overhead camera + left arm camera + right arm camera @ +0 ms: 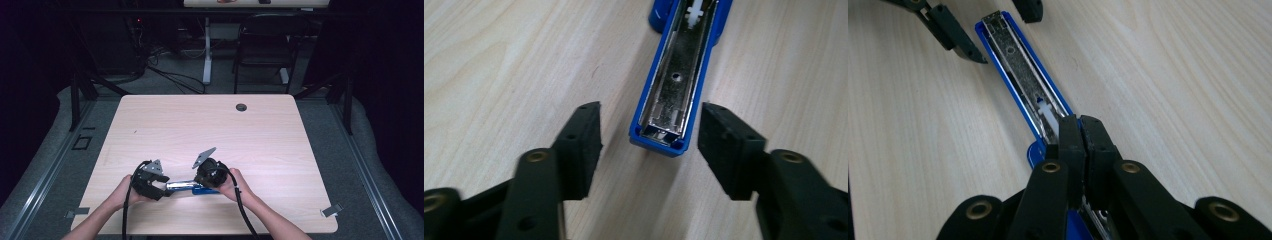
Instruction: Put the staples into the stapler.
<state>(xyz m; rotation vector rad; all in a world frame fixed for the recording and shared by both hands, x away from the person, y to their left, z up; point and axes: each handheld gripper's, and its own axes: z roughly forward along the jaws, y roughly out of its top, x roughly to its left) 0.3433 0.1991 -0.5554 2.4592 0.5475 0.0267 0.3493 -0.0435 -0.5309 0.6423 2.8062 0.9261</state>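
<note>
Pale wood-grain table (pixel 499 60) bears a blue stapler (pixel 676 75), its shiny metal channel bared; left gripper (pixel 649 145) fingers released, right gripper (pixel 1081 137) fingers clenched together.

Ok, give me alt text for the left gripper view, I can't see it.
An opened blue stapler, metal staple channel facing up, lies on the wooden table with its near end between the left gripper's open black jaws, untouched by either.

Each hand-held gripper, left (pixel 162 189) and right (pixel 204 184), is matte black with two blocky jaws, brass-ringed pivot rivets, a grey three-cornered top plate and a trailing black cable. Forearms are bare, sleeveless.
</note>
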